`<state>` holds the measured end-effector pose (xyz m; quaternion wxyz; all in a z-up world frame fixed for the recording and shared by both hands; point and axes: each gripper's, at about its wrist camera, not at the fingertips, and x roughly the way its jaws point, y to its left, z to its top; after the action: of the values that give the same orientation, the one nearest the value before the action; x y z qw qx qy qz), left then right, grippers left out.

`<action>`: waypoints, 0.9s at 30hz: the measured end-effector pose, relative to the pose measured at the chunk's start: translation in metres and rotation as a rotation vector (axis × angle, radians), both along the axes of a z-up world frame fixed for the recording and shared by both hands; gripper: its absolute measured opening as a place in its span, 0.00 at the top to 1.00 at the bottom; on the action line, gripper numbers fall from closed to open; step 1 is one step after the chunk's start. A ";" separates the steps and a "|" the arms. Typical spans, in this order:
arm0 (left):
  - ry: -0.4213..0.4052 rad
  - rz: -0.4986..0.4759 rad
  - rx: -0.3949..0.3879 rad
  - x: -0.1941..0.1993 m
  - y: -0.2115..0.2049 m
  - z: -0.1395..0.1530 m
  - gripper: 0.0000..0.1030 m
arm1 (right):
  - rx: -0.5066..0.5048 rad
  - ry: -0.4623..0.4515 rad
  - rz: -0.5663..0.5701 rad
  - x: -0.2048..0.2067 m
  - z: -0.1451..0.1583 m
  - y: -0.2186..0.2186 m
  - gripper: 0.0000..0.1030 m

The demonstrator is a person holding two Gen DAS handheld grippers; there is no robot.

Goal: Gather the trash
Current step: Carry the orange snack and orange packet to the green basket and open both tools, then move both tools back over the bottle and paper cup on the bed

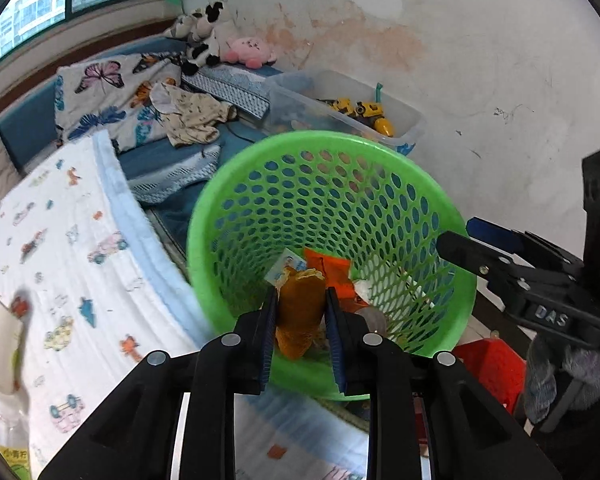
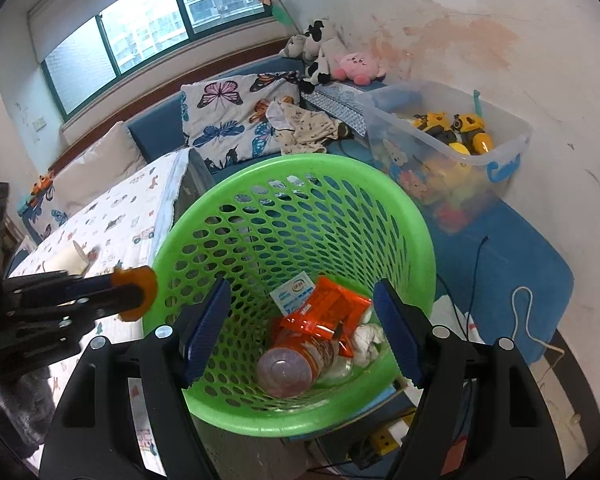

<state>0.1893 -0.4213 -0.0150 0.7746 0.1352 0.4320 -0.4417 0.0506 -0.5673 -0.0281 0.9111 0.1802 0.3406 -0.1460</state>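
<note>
Orange-brown crumpled peel-like scrap (image 1: 300, 312) sits pinched between the blue pads of the left gripper (image 1: 301, 302), jaws narrowed onto it. Scrap is held over the mouth of the green perforated plastic basket (image 1: 452, 280), just inside the near rim; whether it touches the basket wall cannot be told. The same scrap shows in the right wrist view as an orange lump (image 2: 136, 292) at the tip of the left gripper, beside the basket's left rim.

Right gripper (image 2: 302, 322): jaws spread wide, nothing between the pads, poised above the basket (image 2: 416, 240) opening. In the left wrist view it appears at the right edge (image 1: 480, 248), just beside the basket rim.

Basket contents, at the bottom: a clear plastic bottle with an orange label (image 2: 292, 360) lying on its side, an orange foil wrapper (image 2: 332, 308) on top of it, a small white-and-blue sachet (image 2: 294, 290) against the far wall, and crumpled white paper (image 2: 366, 340) to the right.

Left of the basket: white quilted cover printed with small cars (image 1: 60, 280), a white paper cup (image 2: 70, 258) lying on it.

Further back: clear plastic storage box holding yellow toy vehicles (image 2: 452, 132), a butterfly-print pillow (image 2: 228, 120), a black-and-white cow plush (image 2: 318, 52) and a pink round plush (image 2: 358, 66) against the stained wall.
</note>
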 end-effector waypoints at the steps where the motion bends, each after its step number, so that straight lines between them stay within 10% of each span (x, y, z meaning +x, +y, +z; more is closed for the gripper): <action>1: 0.010 -0.001 0.000 0.001 -0.002 -0.003 0.72 | 0.006 -0.001 -0.003 -0.001 -0.001 -0.001 0.28; 4: 0.028 0.011 -0.021 0.004 -0.003 -0.008 0.56 | 0.018 0.001 -0.009 -0.005 -0.004 -0.001 0.28; 27: -0.058 0.193 -0.028 0.000 0.161 0.002 0.53 | 0.040 -0.037 0.090 -0.006 0.010 0.061 0.25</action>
<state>0.1890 -0.2599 -0.0132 0.8274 0.0948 0.4144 -0.3671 0.0448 -0.5063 -0.0182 0.9191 0.1856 0.3345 -0.0947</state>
